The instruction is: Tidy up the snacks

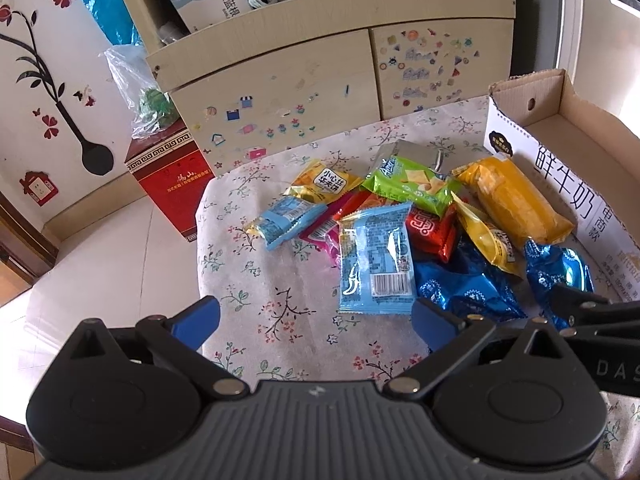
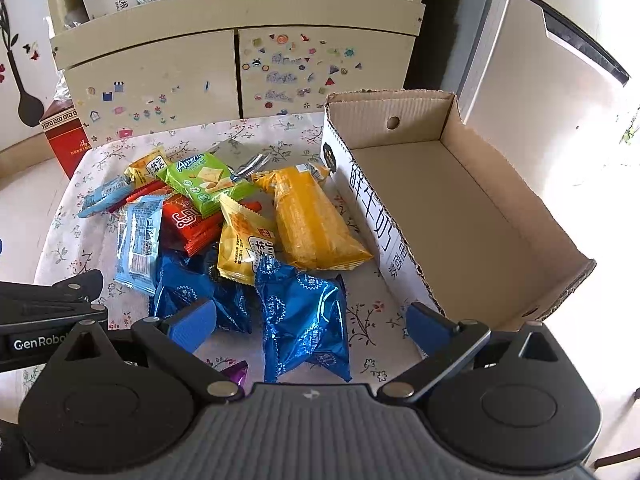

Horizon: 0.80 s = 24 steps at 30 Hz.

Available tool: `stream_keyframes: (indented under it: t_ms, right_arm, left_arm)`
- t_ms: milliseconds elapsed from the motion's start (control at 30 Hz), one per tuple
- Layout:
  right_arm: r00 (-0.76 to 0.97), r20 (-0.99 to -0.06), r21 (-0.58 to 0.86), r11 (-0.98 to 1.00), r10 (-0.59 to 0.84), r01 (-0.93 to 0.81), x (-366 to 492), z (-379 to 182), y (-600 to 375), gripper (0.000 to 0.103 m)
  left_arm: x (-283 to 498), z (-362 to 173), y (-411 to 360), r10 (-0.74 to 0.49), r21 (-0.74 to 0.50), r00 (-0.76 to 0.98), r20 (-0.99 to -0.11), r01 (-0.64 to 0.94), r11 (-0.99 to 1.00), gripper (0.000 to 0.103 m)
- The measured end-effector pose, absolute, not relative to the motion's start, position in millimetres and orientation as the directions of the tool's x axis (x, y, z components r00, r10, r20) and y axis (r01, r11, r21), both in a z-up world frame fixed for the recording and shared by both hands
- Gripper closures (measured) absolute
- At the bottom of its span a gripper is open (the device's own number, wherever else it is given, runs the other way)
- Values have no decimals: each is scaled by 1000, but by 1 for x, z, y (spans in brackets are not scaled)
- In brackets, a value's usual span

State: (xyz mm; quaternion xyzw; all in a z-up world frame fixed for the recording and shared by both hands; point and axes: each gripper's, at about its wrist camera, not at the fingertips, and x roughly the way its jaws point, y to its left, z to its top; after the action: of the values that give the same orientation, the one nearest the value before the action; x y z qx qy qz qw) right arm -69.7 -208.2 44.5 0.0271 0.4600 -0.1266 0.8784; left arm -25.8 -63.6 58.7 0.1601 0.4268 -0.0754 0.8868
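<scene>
Both claws wide, empty: right gripper [image 2: 310,322] over blue foil pack [image 2: 304,320] left of box [image 2: 460,200]; left gripper [image 1: 316,316] too. Pack light, crinkly, slippery; grab mid-body.

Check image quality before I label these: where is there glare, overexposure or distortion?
Right wrist view: window side blown out white beyond the open cardboard box; shiny blue foil packet glints. Left wrist view: fisheye bends the beige cabinet; everything evenly lit and sharp.
</scene>
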Motion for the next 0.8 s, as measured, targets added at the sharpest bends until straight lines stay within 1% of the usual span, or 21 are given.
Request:
stream_keyframes:
  t_ms: [433,533,667,800]
  right_arm:
    - [562,-806,-68,973,-183,220,-71,42,-206,0]
    - [575,-801,-64,978,-168,197,-73,42,-204,0]
    - [594,-798,-9,987,-103,159,-80,43,-206,0]
    - [589,-807,43,991,-40,126,-87,41,-209,0]
  left_arm:
    - [-28,56,-62,-9,217,632,-775,279,935,3]
    - [-26,55,-58,-34,178,609,-793,285,942,3]
    - [-20,59,-43,-98,76,585,-805,265,961,2]
    - [-15,62,-30,-91,53,594,-799,220,974,2]
